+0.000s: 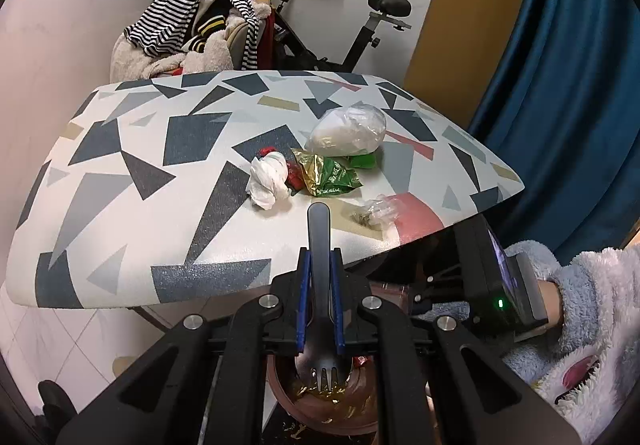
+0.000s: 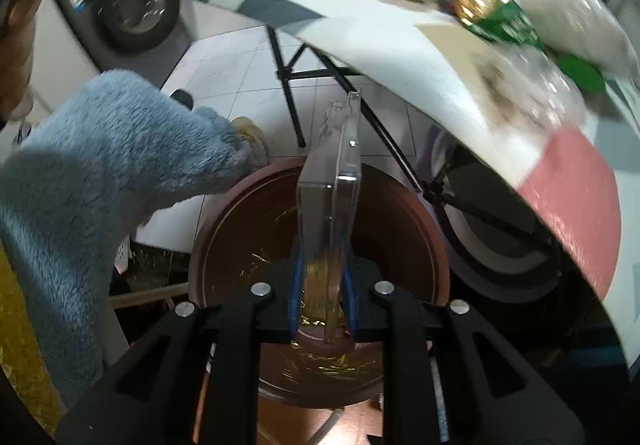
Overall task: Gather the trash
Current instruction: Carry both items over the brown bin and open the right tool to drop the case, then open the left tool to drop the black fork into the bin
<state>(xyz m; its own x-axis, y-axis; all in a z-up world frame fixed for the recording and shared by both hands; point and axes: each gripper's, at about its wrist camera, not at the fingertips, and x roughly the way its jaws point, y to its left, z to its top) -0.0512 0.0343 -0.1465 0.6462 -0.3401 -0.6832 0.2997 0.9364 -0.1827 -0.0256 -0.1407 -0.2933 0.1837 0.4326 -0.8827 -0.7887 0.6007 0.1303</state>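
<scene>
We keep both jaws clamped, left gripper on a black spork, right gripper on a clear plastic box, with the brown bin beneath them for dropping.

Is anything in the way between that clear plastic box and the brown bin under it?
Nothing visible. The clear box, held in the right gripper, hangs directly over the open bin; only gold wrapper scraps lie inside.
</scene>
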